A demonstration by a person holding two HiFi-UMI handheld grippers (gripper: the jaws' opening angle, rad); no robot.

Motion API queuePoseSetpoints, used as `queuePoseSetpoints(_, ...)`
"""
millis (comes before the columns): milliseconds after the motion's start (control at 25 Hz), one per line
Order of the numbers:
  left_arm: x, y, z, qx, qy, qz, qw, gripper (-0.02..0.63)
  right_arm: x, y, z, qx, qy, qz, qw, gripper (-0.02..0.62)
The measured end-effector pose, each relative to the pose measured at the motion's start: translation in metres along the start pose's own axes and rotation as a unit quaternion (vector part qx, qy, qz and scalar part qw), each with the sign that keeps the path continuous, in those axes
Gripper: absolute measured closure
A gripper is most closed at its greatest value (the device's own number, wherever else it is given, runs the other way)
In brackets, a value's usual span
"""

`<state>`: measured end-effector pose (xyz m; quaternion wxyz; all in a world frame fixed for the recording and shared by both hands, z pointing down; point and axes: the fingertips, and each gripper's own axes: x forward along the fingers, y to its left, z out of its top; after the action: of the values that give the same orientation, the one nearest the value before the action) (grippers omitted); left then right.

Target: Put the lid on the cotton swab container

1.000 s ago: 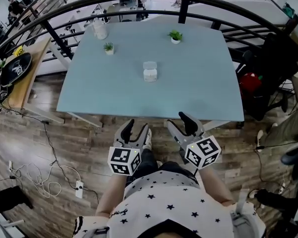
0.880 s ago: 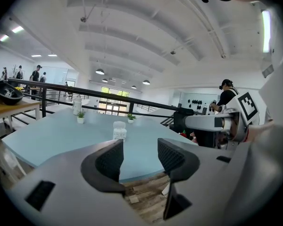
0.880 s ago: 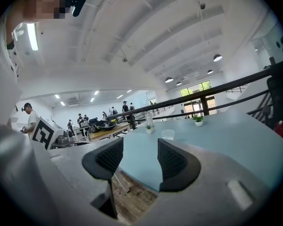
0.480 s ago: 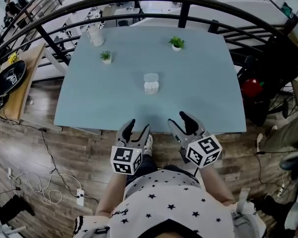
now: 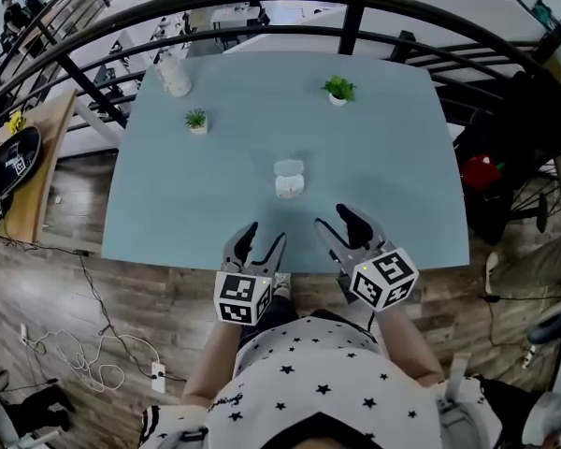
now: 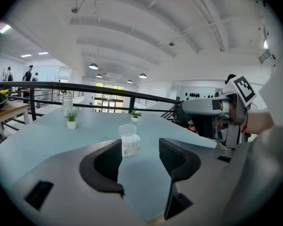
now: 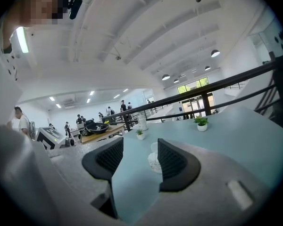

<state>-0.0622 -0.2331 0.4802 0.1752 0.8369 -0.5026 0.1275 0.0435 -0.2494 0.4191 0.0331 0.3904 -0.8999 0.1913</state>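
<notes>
I see one smooth, matte, pale-blue table (image 5: 383,157) with rounded corners, and a black curved metal railing (image 5: 349,26) behind it. Near the middle of the table stands one cotton swab container (image 5: 289,186), a small round tub of cloudy white plastic. Its one clear lid (image 5: 288,167) sits just behind it on the far side, and I cannot tell whether the two touch.

Farther back are two tiny leafy plants in white pots, one to the left (image 5: 196,120) and one to the right (image 5: 338,89). One clear bottle (image 5: 174,76) is at the far left corner.

I have two claws, each carrying a black-and-white marker cube. The left gripper (image 5: 264,237) is at the near table edge, tilted slightly down. Its ribbed black jaws have just been opening and stand apart on nothing. The right gripper (image 5: 341,221) reaches a little farther over the table, almost level, with its jaws also wide apart and empty. Both point toward the container, well short of it.
</notes>
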Motion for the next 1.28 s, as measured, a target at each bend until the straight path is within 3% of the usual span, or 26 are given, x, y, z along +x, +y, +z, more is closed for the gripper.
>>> queuePoseSetpoints(520, 0.07, 0.027, -0.01, 0.016, 0.063, -0.032, 0.9974, 0.333, 0.058, -0.046, 0.016, 0.019, 0.012, -0.019, 1.0, 0.382)
queuePoseSetpoints(1280, 0.142, 0.051, -0.034, 0.049, 0.126, -0.066, 0.9886, 0.298, 0.12, -0.079, -0.004, 0.037, 0.052, -0.03, 0.998, 0.382)
